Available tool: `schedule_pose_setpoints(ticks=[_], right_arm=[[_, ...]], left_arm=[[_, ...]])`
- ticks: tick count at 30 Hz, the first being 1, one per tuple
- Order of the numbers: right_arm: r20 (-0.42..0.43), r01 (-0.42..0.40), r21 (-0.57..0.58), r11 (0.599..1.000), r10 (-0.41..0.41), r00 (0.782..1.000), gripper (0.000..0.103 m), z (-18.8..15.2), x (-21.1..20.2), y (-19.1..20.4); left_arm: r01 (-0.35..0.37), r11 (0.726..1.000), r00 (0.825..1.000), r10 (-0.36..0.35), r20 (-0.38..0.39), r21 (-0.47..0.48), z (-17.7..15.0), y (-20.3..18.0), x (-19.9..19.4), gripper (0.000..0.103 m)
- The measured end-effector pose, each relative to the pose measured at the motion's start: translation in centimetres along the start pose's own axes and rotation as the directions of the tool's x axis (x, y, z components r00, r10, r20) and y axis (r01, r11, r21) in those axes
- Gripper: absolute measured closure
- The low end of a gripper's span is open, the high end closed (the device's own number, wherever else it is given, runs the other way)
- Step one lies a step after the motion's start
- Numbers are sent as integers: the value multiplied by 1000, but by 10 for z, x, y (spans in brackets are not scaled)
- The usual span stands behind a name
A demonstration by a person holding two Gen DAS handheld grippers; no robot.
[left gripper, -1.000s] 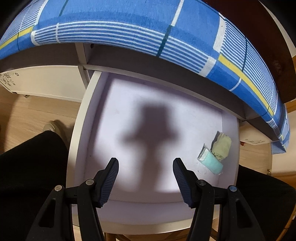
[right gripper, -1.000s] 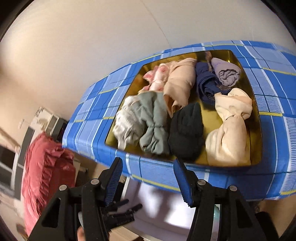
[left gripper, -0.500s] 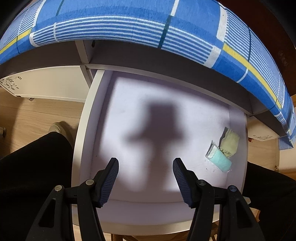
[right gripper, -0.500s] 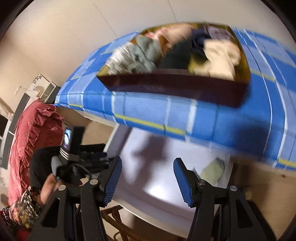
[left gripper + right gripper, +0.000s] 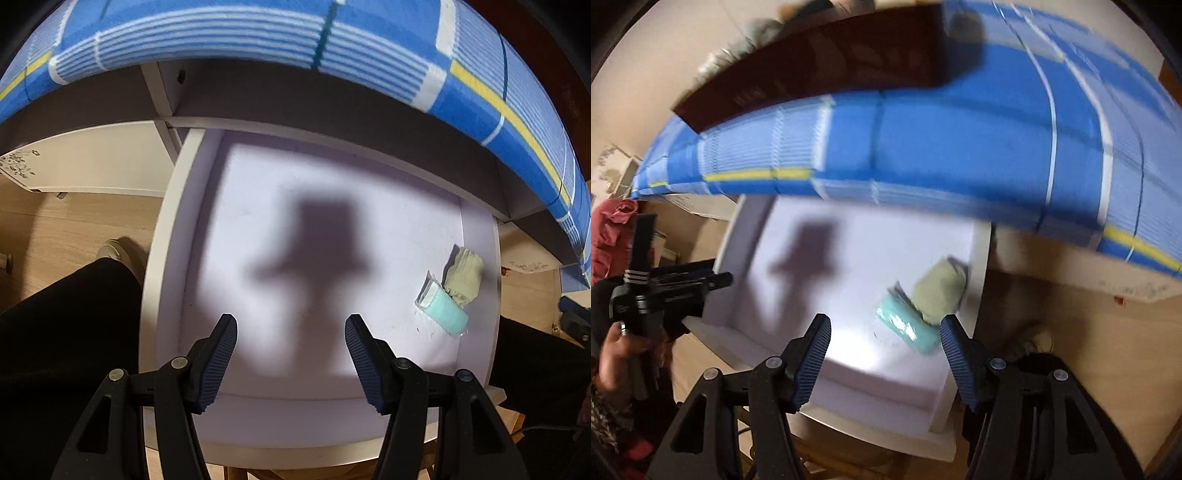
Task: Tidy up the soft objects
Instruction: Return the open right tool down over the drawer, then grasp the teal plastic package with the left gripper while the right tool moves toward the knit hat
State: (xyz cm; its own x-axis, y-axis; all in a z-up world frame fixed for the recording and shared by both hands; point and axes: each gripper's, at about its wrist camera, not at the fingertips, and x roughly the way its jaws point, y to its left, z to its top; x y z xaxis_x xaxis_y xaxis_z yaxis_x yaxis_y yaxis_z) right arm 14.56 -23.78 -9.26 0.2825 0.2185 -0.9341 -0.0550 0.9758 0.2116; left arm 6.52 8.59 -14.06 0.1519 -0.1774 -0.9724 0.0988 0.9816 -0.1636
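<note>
A white drawer [image 5: 162, 258] is pulled out under a table with a blue plaid cloth [image 5: 258, 33]. Two rolled soft items lie at its right side: a pale green roll [image 5: 465, 275] and a mint roll [image 5: 445, 317], touching. My left gripper [image 5: 291, 345] hangs open above the drawer's front, nothing between its fingers. In the right wrist view my right gripper [image 5: 884, 349] comes down over the drawer [image 5: 979, 280], jaws opening, empty, with the mint roll [image 5: 907, 326] and pale green roll [image 5: 940, 291] just beyond its right finger. The left gripper [image 5: 665, 288] shows there at the drawer's left.
A dark brown tray [image 5: 820, 62] of rolled clothes sits on the tablecloth [image 5: 960, 140] above the drawer. The person's dark-clothed legs [image 5: 62, 332] flank the drawer front. Wooden floor [image 5: 74, 221] lies to the left, a red fabric heap [image 5: 609, 236] at far left.
The right gripper dropped from above the tray of clothes to below the table edge, now facing the drawer and the two rolls. The left gripper barely moved.
</note>
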Motion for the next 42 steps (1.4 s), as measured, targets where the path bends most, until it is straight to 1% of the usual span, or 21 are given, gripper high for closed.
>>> schedule_pose_setpoints(ticks=[5, 7, 10, 12, 14, 17, 20, 21, 24, 26, 27, 28, 29, 30, 32, 33, 34, 36, 39, 41, 42], right_arm=[[-116, 22, 63, 998, -15, 993, 40, -5, 38, -9], [-171, 23, 83, 996, -8, 985, 38, -7, 53, -10], [-251, 18, 111, 994, 10, 968, 37, -14, 78, -15], [-296, 36, 90, 995, -8, 955, 37, -16, 93, -12], [-328, 56, 41, 998, -40, 944, 36, -17, 107, -4], [-346, 83, -20, 996, -85, 934, 36, -15, 126, 4], [-338, 131, -80, 988, -150, 929, 35, -8, 143, 10], [-341, 148, -107, 983, -176, 924, 35, -7, 151, 12], [-350, 176, -151, 973, -219, 911, 35, -5, 171, 13], [-369, 171, -140, 975, -212, 905, 35, -7, 182, 12], [-383, 159, -127, 979, -197, 903, 31, -8, 186, 13], [-394, 144, -118, 983, -179, 902, 26, -10, 189, 16], [-398, 122, -111, 986, -156, 904, 24, -12, 190, 20], [-405, 63, -102, 993, -99, 909, 23, -13, 189, 28], [-397, -35, -81, 996, 0, 918, 25, -11, 182, 40], [-380, -61, -67, 996, 31, 925, 25, -9, 175, 44], [-364, -69, -48, 996, 47, 930, 25, -7, 168, 45], [-351, -51, 7, 999, 51, 935, 25, -5, 154, 40], [-350, 41, 90, 995, -7, 937, 25, -10, 136, 16], [-328, 68, 151, 986, -15, 944, 25, -11, 123, -1], [-309, 64, 182, 981, -5, 951, 25, -10, 116, -9]], left_arm=[[26, 999, 998, -25, -58, 20, -6, -7, 12, 41], [33, 999, 996, -31, -81, 32, -8, -10, 17, 41], [40, 998, 994, -34, -102, 55, -11, -17, 22, 41], [38, 997, 994, -31, -107, 69, -12, -20, 24, 41], [38, 996, 993, -28, -114, 85, -13, -24, 25, 41], [33, 994, 993, -20, -119, 108, -15, -29, 28, 41], [30, 992, 992, -15, -121, 122, -14, -29, 28, 41], [29, 992, 992, -14, -123, 123, -15, -29, 28, 41], [29, 993, 991, -13, -133, 116, -14, -26, 30, 41], [26, 994, 990, -11, -137, 106, -13, -25, 32, 41], [26, 995, 990, -12, -138, 99, -12, -24, 32, 41], [27, 995, 990, -14, -138, 93, -11, -24, 32, 41], [28, 996, 990, -16, -137, 90, -11, -24, 33, 41], [29, 996, 991, -17, -135, 85, -11, -24, 33, 41], [26, 996, 991, -15, -134, 84, -11, -25, 33, 41], [22, 996, 991, -11, -134, 85, -11, -25, 34, 41], [20, 996, 991, -8, -135, 87, -11, -25, 35, 41], [13, 995, 990, 1, -139, 96, -13, -28, 37, 41], [5, 994, 989, 12, -149, 113, -15, -35, 44, 41], [36, 992, 984, -14, -178, 118, -15, -45, 52, 41], [50, 991, 982, -26, -187, 124, -15, -51, 56, 41]])
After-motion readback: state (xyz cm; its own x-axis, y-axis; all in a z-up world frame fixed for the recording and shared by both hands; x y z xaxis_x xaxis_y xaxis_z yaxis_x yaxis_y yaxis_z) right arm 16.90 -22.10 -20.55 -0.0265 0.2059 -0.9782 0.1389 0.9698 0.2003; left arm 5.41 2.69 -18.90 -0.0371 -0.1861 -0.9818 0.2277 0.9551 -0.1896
